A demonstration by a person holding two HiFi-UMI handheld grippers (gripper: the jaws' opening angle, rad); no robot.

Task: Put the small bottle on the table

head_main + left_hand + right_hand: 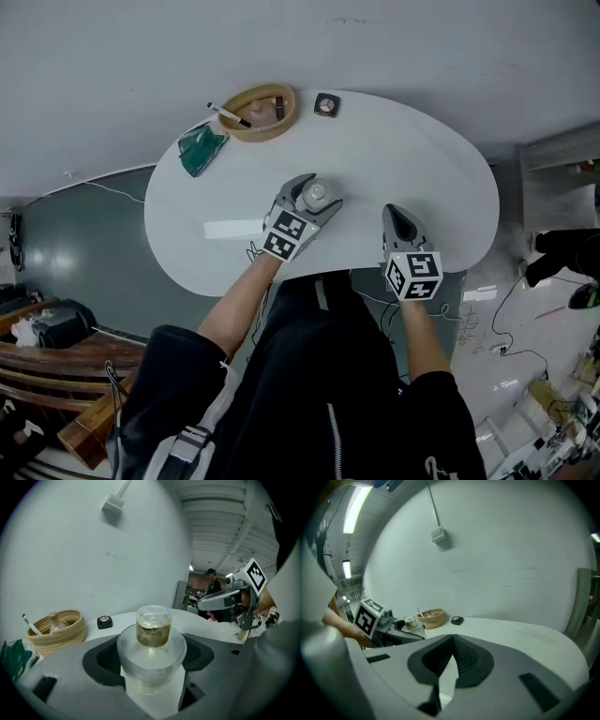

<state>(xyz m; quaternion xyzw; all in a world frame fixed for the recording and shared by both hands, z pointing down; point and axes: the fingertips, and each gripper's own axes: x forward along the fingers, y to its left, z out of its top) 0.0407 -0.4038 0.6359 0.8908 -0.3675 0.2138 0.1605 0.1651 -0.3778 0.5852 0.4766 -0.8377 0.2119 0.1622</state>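
The bottle (153, 634) stood upright, clamped between the left gripper's (313, 198) jaws; the right gripper's (451, 645) jaws were together.

Far edge of table (422, 169): basket (255, 133), green pouch (199, 148), black box (327, 104); right half open.

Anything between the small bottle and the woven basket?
Nothing: head view shows bare table between the small bottle, clamped in the left gripper, and the basket.
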